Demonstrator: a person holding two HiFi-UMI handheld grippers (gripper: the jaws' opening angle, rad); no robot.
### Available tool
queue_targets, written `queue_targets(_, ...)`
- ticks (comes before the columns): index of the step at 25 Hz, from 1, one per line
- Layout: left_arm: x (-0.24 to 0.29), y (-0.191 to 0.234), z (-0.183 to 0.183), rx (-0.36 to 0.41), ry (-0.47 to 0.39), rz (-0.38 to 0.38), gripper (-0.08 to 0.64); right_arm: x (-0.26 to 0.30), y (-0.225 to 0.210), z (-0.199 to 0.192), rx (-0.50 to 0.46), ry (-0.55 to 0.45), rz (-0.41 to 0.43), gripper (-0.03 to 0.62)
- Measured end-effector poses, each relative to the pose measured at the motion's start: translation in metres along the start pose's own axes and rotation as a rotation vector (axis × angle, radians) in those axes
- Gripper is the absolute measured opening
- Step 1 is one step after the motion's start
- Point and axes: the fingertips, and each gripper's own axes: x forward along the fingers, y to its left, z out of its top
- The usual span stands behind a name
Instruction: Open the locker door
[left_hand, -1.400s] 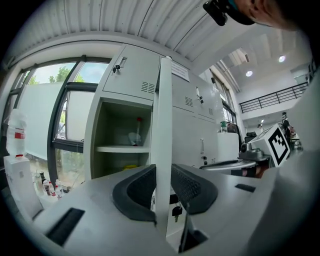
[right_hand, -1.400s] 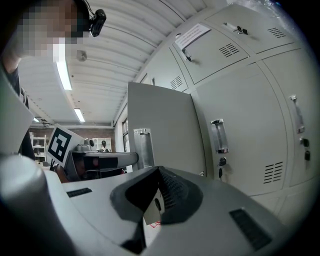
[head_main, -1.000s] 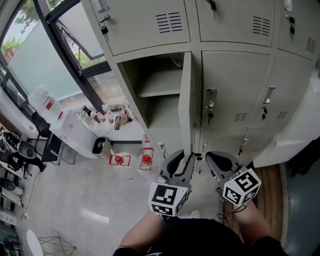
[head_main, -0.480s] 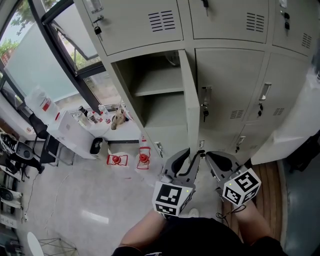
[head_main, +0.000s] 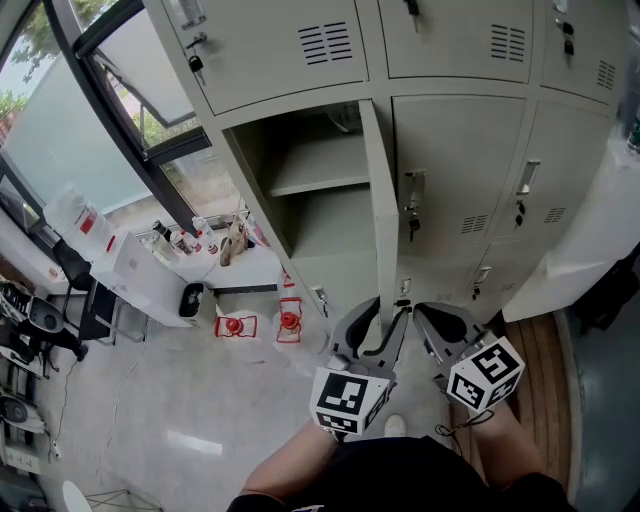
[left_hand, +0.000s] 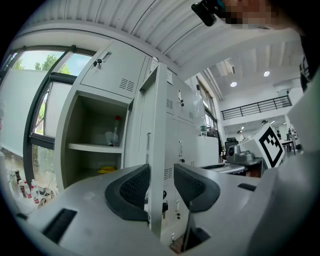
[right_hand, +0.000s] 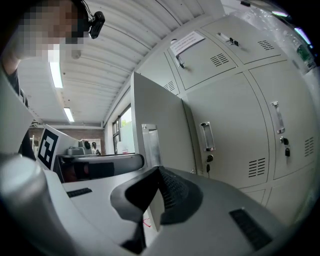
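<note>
The pale grey locker door (head_main: 378, 200) stands swung out, edge-on to me, beside its open compartment (head_main: 310, 190) with one shelf. My left gripper (head_main: 382, 318) straddles the door's lower free edge. In the left gripper view the door edge (left_hand: 157, 150) runs between the jaws of the left gripper (left_hand: 161, 182); the jaws are opening and a gap shows at the right pad. My right gripper (head_main: 425, 312) hovers just right of the door with its jaws together on nothing. In the right gripper view the right gripper (right_hand: 160, 187) sits next to the door's outer face (right_hand: 160, 130).
Closed lockers (head_main: 460, 170) fill the wall to the right and above. A bottle (left_hand: 116, 135) and a yellow item (left_hand: 107, 170) sit inside the open compartment. To the left stand a window (head_main: 100, 110), a white table with bottles (head_main: 190, 250) and red objects on the floor (head_main: 235, 322).
The left gripper's jaws have spread apart around the door edge. The door and the right gripper have hardly moved; the head view has shifted slightly.
</note>
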Motion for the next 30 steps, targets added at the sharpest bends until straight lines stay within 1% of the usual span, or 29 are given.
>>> queue_targets(2, -0.003, 0.010, 0.002, -0.014, -0.019, 0.021, 0.140, 0.003, 0.004, 0.001, 0.002, -0.001, -0.029, 0.054)
queue_targets(4, -0.005, 0.016, 0.003, -0.028, -0.036, 0.017, 0.140, 0.006, 0.011, 0.002, 0.011, -0.007, -0.059, 0.054)
queue_targets(6, -0.007, 0.015, 0.004, -0.033, -0.036, -0.029, 0.140, 0.008, 0.021, 0.003, 0.016, -0.014, -0.082, 0.054)
queue_targets(10, -0.013, 0.009, 0.009, 0.012, -0.038, -0.116, 0.140, 0.007, 0.035, 0.003, 0.013, -0.025, -0.140, 0.054)
queue_targets(13, -0.024, 0.003, 0.009, 0.012, -0.039, -0.164, 0.140, 0.001, 0.046, -0.002, 0.015, -0.022, -0.181, 0.054)
queue_targets(16, -0.035, 0.003, 0.010, 0.005, -0.043, -0.191, 0.140, -0.003, 0.057, 0.000, 0.005, -0.024, -0.212, 0.054)
queue_targets(19, -0.051, 0.007, 0.009, 0.002, -0.047, -0.198, 0.140, -0.005, 0.072, 0.001, -0.008, -0.026, -0.226, 0.054)
queue_targets(24, -0.086, 0.020, 0.011, 0.002, -0.053, -0.187, 0.140, -0.003, 0.103, 0.003, -0.021, -0.030, -0.232, 0.054)
queue_targets(30, -0.135, 0.048, 0.010, -0.009, -0.056, -0.144, 0.140, 0.010, 0.145, -0.001, -0.028, -0.029, -0.222, 0.054)
